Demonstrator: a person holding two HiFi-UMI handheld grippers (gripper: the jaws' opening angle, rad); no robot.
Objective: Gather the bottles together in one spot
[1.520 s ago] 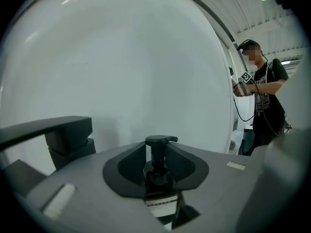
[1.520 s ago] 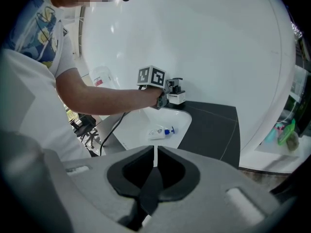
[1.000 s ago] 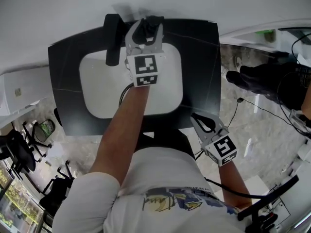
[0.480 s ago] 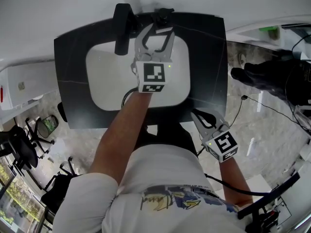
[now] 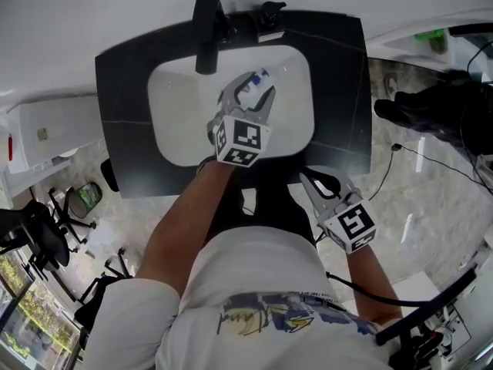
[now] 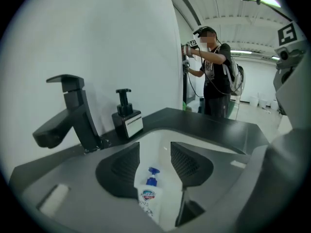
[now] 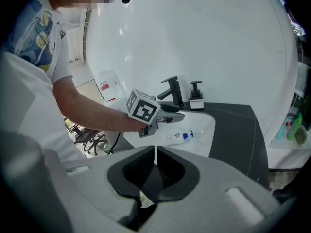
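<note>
A white bottle [image 5: 253, 82] with a blue pump cap lies on its side in the white sink basin [image 5: 173, 122]. My left gripper [image 5: 250, 93] hangs low over it, open. In the left gripper view the bottle [image 6: 148, 196] lies between the two fingers, which do not press on it, and the jaws of the left gripper [image 6: 154, 150] have just been closing a little. A black pump dispenser [image 5: 266, 15] stands at the back of the dark counter, right of the black tap [image 5: 206, 33]. My right gripper [image 5: 319, 189] waits shut and empty at the counter's front edge.
The dark counter [image 5: 339, 91] surrounds the basin and ends against a white wall. A person in black [image 5: 439, 118] stands to the right. A white unit [image 5: 46, 133] sits on the left, with office chairs [image 5: 35, 233] below it. Cables [image 5: 408, 168] run across the stone floor.
My left gripper came back from the dispenser at the counter's rear and sank into the basin over the white bottle. The right gripper shifted only slightly.
</note>
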